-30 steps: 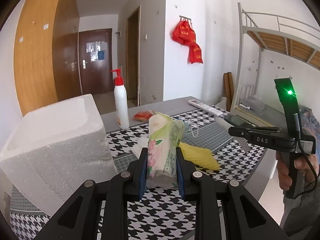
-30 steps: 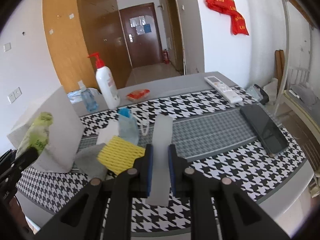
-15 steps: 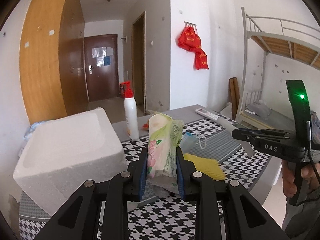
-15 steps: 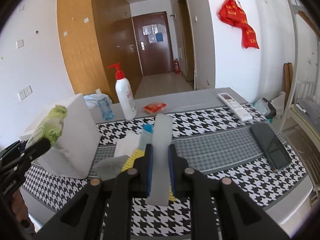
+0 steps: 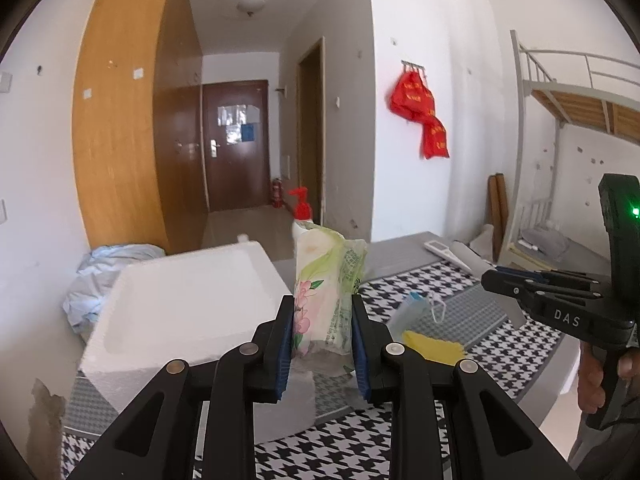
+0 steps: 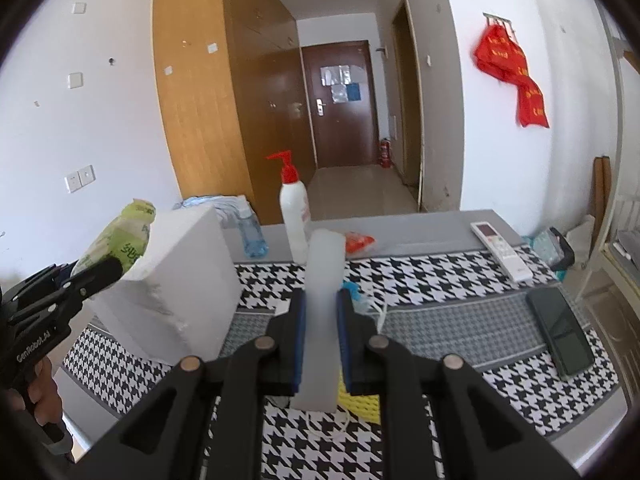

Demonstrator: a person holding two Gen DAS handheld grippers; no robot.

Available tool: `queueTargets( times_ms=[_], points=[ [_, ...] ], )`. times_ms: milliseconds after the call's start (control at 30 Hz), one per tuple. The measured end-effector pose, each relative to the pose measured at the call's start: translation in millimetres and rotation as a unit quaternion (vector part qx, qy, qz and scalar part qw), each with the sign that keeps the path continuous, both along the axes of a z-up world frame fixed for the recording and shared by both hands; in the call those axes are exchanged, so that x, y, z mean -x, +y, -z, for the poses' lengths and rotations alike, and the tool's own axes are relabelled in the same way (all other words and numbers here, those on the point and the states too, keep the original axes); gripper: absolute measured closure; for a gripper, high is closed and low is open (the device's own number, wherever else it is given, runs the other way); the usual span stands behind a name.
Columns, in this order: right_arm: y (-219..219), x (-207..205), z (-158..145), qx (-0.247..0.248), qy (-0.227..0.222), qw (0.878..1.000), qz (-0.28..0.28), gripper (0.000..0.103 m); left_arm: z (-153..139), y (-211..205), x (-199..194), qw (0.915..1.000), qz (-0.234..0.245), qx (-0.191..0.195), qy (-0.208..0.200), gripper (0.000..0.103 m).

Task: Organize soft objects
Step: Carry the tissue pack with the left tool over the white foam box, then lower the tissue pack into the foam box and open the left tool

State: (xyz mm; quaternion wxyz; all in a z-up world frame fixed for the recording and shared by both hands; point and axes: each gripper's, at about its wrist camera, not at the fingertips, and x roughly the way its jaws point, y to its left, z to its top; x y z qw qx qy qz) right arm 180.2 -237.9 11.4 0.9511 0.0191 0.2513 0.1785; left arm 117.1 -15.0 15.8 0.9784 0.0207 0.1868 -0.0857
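Observation:
My left gripper (image 5: 321, 305) is shut on a green, flower-printed tissue pack (image 5: 326, 276), held upright above the table, just right of the white foam box (image 5: 188, 300). My right gripper (image 6: 322, 300) is shut on a pale, flat white strip (image 6: 324, 276) that sticks up between its blue pads. In the right wrist view the left gripper (image 6: 106, 272) and its tissue pack (image 6: 120, 236) hang at the foam box's (image 6: 180, 280) left rim. On the houndstooth cloth lie a yellow cloth (image 5: 434, 348) and a blue face mask (image 5: 412, 308).
A pump bottle (image 6: 294, 216), a water bottle (image 6: 252, 234) and an orange packet (image 6: 358, 242) stand at the table's far edge. A remote (image 6: 500, 250) and a dark phone (image 6: 560, 330) lie at the right. A bunk bed frame (image 5: 560, 92) stands beyond.
Both grippers have risen with their loads still gripped, and the table has sunk lower in both views. The foam box now sits closer under the left gripper.

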Motion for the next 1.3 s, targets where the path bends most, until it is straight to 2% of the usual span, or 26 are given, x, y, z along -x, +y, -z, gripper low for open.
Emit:
queueTargets(
  times_ms=[467, 900, 1300],
  points=[
    [28.4, 0.9, -21.9, -0.001, -0.033, 0.999, -0.041, 0.085, -24.8, 20.6, -0.6, 0.9986, -0.046, 0.006, -0.026, 0.076],
    [54.4, -3.3, -33.6, -0.003, -0.050, 0.996, -0.079, 0.085, -32.6, 43.5, -2.3, 0.9956, -0.086, 0.009, -0.036, 0.076],
    [78.1, -6.7, -39.2, -0.010, -0.056, 0.991, -0.119, 0.085, -30.0, 61.8, -7.0, 0.9922, -0.120, 0.015, -0.028, 0.076]
  ],
)
